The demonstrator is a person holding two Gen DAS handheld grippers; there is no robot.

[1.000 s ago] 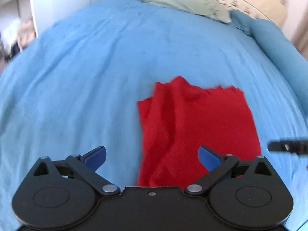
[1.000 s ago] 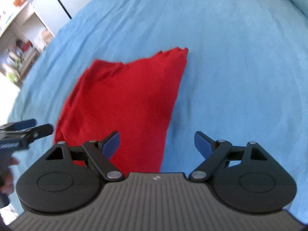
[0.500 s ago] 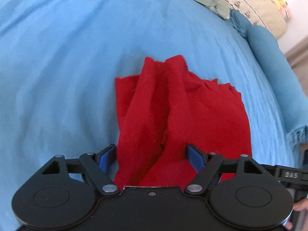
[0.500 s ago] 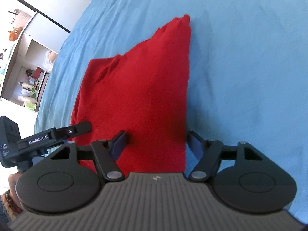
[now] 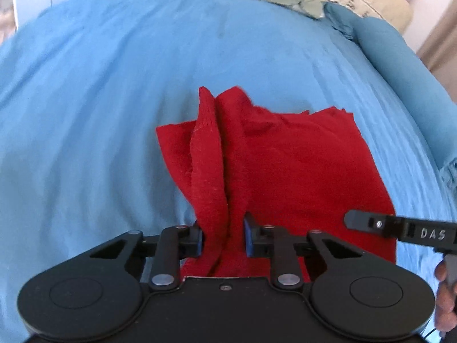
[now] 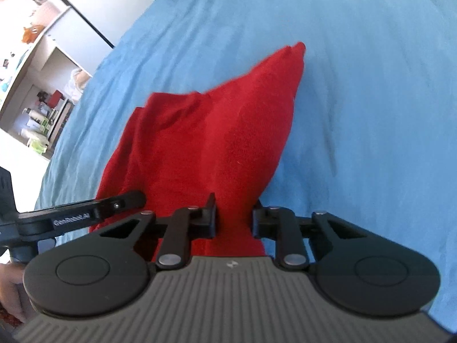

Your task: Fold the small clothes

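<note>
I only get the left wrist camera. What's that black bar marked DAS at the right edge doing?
Observer: That's the right gripper. Its jaws are closing, with the cloth bunched between them.
Visitor: Which bit of the cloth?
Observer: Its near right corner. Bare bedspread starts just beside the outer finger.
Visitor: Anything past the bed over there?
Observer: Yes, cluttered shelves stand beyond the bed, at the left of the right wrist view.
</note>
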